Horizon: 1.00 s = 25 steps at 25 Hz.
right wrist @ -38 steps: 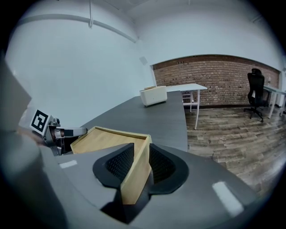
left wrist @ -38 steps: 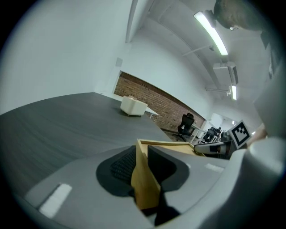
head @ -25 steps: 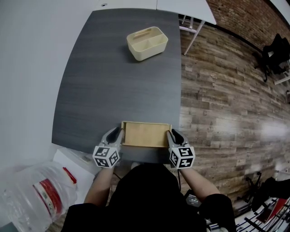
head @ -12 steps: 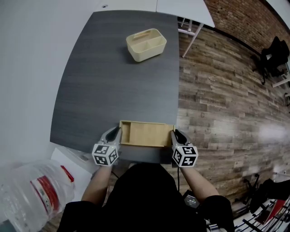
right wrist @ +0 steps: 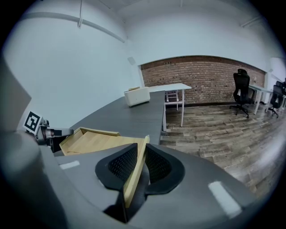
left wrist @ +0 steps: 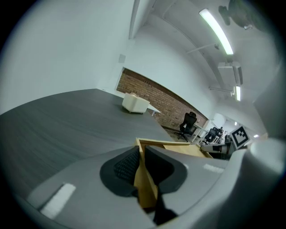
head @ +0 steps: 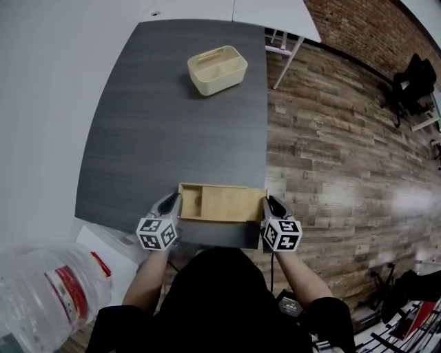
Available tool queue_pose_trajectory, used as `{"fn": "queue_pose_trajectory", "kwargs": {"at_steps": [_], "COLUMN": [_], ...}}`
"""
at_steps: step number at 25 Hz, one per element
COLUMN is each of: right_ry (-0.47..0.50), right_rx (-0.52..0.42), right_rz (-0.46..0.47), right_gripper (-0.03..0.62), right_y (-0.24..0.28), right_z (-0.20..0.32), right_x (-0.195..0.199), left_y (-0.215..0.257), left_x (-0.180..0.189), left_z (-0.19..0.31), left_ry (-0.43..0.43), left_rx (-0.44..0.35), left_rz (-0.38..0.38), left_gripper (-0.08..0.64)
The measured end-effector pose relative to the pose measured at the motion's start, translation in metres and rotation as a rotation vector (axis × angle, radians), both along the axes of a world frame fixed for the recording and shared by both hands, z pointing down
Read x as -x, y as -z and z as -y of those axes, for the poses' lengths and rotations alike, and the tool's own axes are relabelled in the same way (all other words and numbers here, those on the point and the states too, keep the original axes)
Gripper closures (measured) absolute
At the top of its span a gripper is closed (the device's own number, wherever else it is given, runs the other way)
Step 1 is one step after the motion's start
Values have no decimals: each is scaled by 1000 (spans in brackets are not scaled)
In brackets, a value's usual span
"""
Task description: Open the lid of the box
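A light wooden box (head: pixel 189 204) with a sliding lid (head: pixel 231 205) lies at the near edge of the dark grey table (head: pixel 172 138). The lid stands shifted to the right, so the box's left end shows open. My left gripper (head: pixel 176 200) is shut on the box's left end wall (left wrist: pixel 146 185), which sits between its pads (left wrist: pixel 126 164). My right gripper (head: pixel 265 203) has the lid's thin right edge (right wrist: pixel 136 172) between its pads (right wrist: pixel 123 163), and its jaws are closing on it. The lid's top (right wrist: pixel 96 143) stretches away to the left in the right gripper view.
A cream two-compartment caddy (head: pixel 217 69) stands at the table's far side. A large plastic water jug (head: pixel 48 296) sits on the floor at the lower left. White desks (head: pixel 275 14) and black office chairs (head: pixel 413 83) stand on the wood floor to the right.
The lid has slid to the right with my right gripper, uncovering the box's left end. My left gripper has stayed on the box's left wall.
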State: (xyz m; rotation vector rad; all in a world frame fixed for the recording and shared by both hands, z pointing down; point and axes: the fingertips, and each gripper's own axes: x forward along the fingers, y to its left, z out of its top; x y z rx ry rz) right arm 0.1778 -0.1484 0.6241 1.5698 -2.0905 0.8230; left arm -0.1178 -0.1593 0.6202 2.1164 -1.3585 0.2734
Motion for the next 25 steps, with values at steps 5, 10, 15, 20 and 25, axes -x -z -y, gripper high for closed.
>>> {"fn": "queue_pose_trajectory", "kwargs": {"at_steps": [5, 10, 15, 20, 25], "right_ry": [-16, -31, -67, -77, -89], "right_rx": [-3, -12, -11, -14, -12], "right_rz": [-15, -15, -21, -32, -25], "right_gripper": [534, 537, 541, 543, 545], "right_y": [0, 0, -1, -1, -2], "right_z": [0, 1, 0, 1, 1], "right_x": [-10, -15, -29, -38, -43], "left_y": [-1, -1, -2, -2, -2], "left_x": [0, 1, 0, 2, 1], "left_z": [1, 2, 3, 4, 3], "left_ry": [15, 26, 30, 34, 33], "left_rx": [19, 36, 40, 36, 35], "left_rz": [-21, -33, -37, -37, -22], "left_gripper": [523, 523, 523, 523, 523]}}
